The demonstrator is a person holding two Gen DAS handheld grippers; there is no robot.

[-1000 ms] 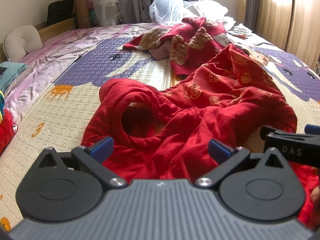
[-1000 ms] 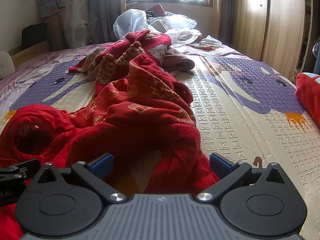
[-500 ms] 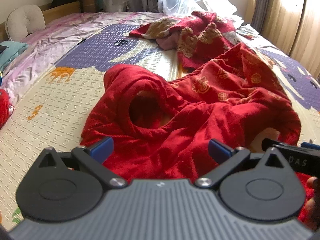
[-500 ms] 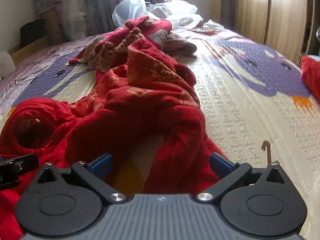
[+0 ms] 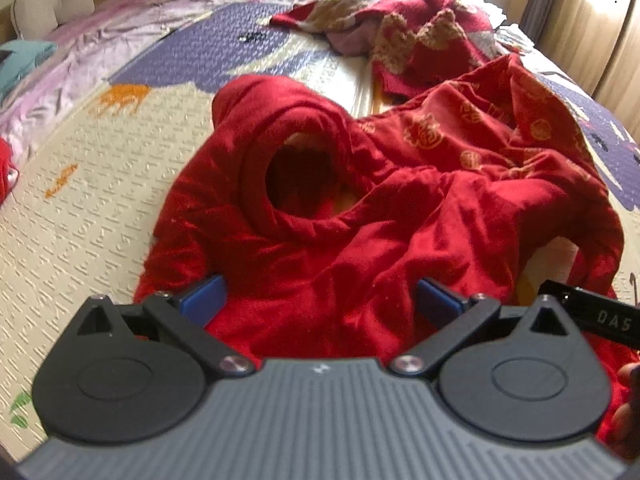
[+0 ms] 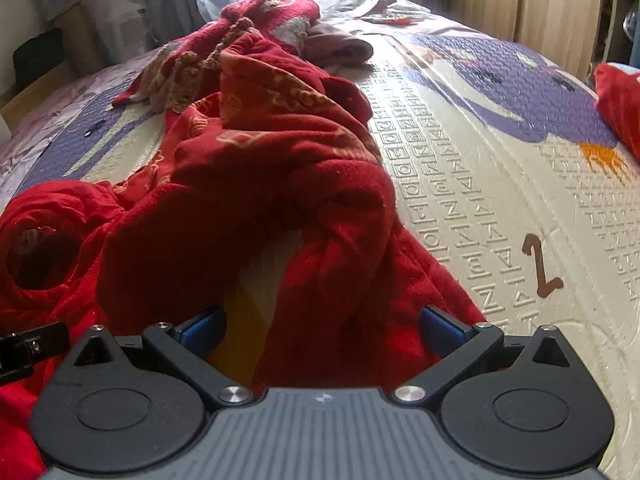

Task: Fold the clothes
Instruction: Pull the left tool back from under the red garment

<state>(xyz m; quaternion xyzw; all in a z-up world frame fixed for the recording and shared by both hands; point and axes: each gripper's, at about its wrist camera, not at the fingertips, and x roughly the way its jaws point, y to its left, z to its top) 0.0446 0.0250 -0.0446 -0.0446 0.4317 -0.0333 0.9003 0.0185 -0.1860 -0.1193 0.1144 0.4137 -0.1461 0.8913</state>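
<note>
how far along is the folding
Barely started. Done: nothing looks folded; the red garment lies crumpled on the mat. In hand: the left claw and right claw are open at its near edge, gripping nothing. Left: this fold, plus the red pile behind.

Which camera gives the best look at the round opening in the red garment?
The left wrist view. There the opening sits near the centre of the red garment, seen almost straight on with its rolled rim complete. The right wrist view shows it only at the far left edge, oblique and partly cut off.
</note>
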